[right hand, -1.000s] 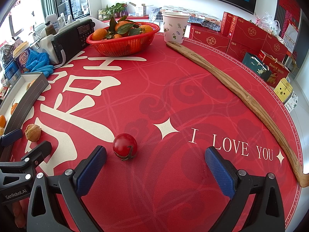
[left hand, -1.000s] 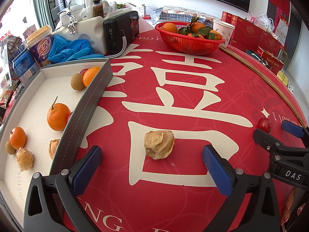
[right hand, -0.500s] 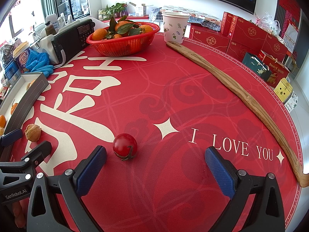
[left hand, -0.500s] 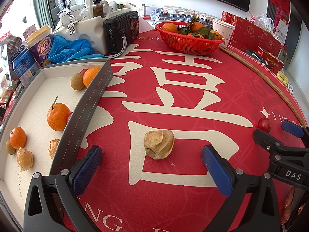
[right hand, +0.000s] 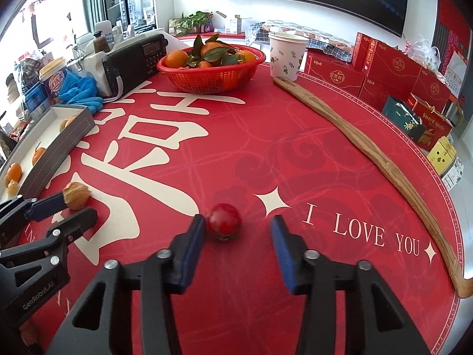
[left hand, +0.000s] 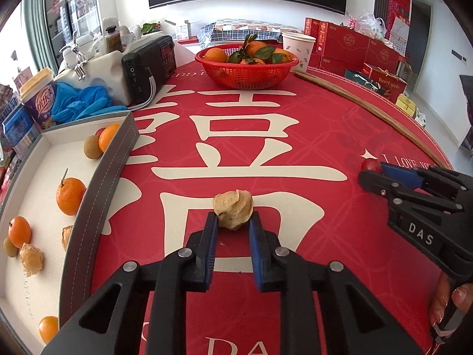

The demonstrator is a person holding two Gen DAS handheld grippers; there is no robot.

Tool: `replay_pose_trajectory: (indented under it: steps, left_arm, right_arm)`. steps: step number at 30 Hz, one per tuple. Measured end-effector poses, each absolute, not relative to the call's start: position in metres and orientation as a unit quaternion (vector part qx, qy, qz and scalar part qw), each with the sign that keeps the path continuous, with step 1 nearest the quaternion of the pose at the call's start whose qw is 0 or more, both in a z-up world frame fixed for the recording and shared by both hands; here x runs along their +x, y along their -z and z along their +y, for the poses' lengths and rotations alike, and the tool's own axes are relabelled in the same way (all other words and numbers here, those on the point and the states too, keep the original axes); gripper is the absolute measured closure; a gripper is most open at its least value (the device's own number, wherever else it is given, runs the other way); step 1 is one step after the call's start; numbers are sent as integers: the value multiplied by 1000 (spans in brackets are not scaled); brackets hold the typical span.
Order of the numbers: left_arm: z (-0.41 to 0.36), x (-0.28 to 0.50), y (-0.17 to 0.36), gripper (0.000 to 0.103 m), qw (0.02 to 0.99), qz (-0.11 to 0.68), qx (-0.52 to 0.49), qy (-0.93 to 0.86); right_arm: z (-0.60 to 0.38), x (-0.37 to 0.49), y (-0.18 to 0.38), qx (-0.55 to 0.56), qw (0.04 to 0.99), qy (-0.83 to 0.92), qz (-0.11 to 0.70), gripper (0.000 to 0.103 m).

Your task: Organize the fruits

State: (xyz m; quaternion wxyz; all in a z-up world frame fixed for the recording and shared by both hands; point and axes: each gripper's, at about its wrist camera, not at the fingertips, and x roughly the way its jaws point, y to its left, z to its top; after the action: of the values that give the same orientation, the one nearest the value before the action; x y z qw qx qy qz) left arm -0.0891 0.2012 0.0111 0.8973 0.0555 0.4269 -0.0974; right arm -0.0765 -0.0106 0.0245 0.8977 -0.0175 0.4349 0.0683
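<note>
1. Left wrist view: the left gripper (left hand: 233,222) has just been closing, and its blue pads now press both sides of the papery husked fruit (left hand: 233,213), which sits on the red tablecloth (left hand: 295,136). The grip is narrow and low on the husk, probably so the light shell does not slip. Just to the left stands the grey-walled tray (left hand: 97,183), already holding oranges and similar husked fruits, so it looks like the destination. The red basket (left hand: 246,72) of oranges sits well back. The right gripper (left hand: 372,171) shows at the edge, its tip at the cherry tomato (left hand: 369,165).

2. Right wrist view: the right gripper (right hand: 238,226) has just been closing too, yet it is not clamped; its left pad touches the cherry tomato (right hand: 224,221), while the right pad stands apart with cloth visible between. The tomato rests on the tablecloth (right hand: 266,136), off-centre in the jaws, so it may roll as they narrow.
</note>
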Motion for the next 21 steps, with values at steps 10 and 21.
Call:
replay_pose_trajectory:
  steps: [10, 21]
  left_arm:
    - [214, -89, -15, 81, 904, 418, 31, 82]
    - [232, -91, -39, 81, 922, 383, 13, 63]
  right_arm:
    - [-19, -80, -35, 64, 898, -122, 417, 80]
    - [2, -82, -44, 52, 902, -152, 401, 80]
